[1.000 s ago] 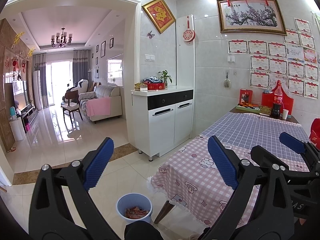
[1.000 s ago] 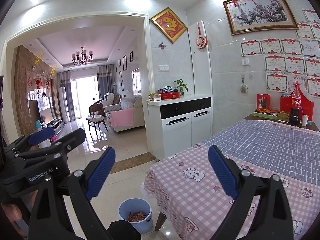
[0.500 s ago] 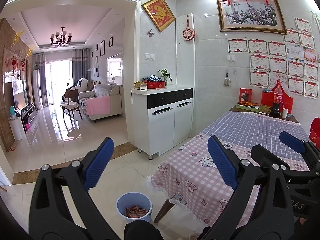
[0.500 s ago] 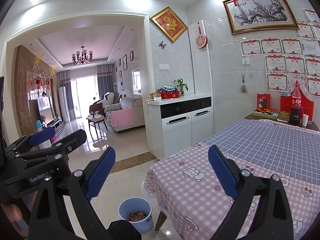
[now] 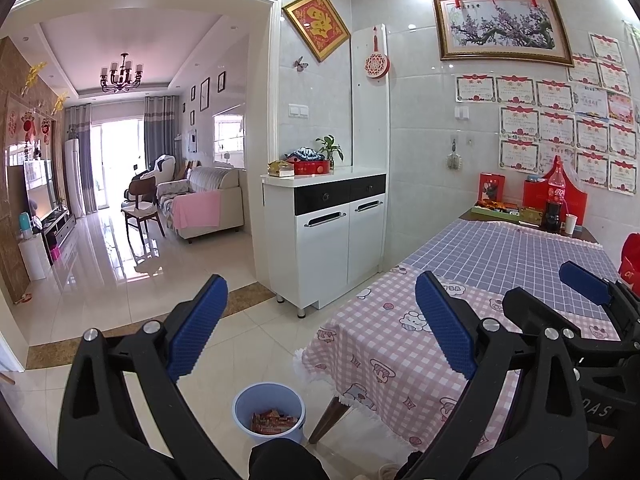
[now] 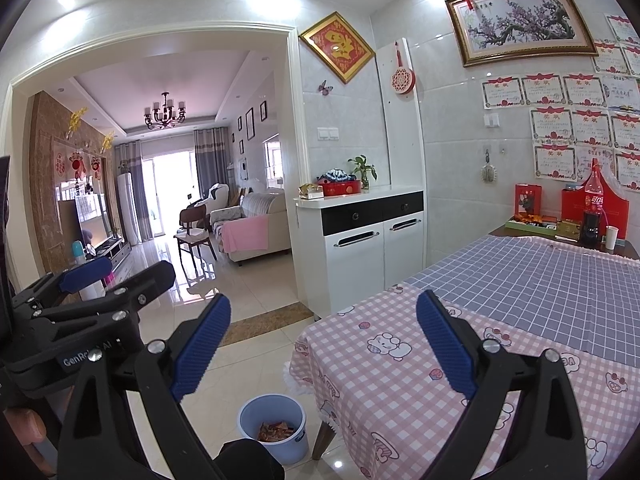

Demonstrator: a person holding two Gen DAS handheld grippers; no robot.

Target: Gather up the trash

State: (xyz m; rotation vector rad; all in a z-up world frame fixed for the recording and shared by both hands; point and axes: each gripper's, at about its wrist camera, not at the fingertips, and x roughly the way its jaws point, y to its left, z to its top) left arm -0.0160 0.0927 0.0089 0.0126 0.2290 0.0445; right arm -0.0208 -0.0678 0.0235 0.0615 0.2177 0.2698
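Observation:
A light blue bin (image 5: pixel 269 414) stands on the tiled floor by the table's near left corner, with red wrappers (image 5: pixel 274 421) inside. It also shows in the right wrist view (image 6: pixel 273 420). My left gripper (image 5: pixel 320 328) is open and empty, held above the bin and table edge. My right gripper (image 6: pixel 323 344) is open and empty, held above the table's left edge. The right gripper shows at the right of the left wrist view (image 5: pixel 560 304). The left gripper shows at the left of the right wrist view (image 6: pixel 100 280).
The table (image 5: pixel 400 380) has a pink checked cloth near me and a blue checked cloth (image 6: pixel 540 280) farther back. A cola bottle (image 6: pixel 593 204), a cup and boxes stand at its far end. A white cabinet (image 5: pixel 332 236) stands by the wall.

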